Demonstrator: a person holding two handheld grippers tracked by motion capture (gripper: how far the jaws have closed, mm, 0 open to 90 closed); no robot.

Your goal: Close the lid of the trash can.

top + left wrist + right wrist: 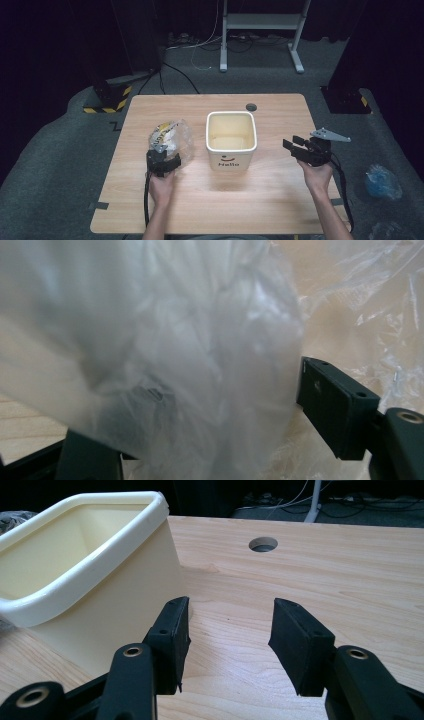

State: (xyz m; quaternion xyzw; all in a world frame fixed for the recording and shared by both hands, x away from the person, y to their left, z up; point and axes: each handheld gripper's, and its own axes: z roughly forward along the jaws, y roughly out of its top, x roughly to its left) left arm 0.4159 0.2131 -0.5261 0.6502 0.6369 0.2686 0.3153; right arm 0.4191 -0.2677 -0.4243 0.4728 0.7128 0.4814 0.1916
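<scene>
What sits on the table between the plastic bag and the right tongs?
The cream bin, upright and open-topped, stands between the plastic bag and the right tongs in the high view. Between bin and tongs there is bare table, as the right gripper view shows.

Clear plastic bag [172, 137] with yellow print; cream bin [231, 140]; black claws.

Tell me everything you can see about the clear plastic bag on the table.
The plastic bag is clear, thin and crumpled into a loose heap, with yellow and white print or contents showing through near its top. It lies on the wooden table, left of the cream bin and apart from it. The left gripper is at its near edge; in the left gripper view the film bunches between the jaws, though a firm grip cannot be told.
</scene>
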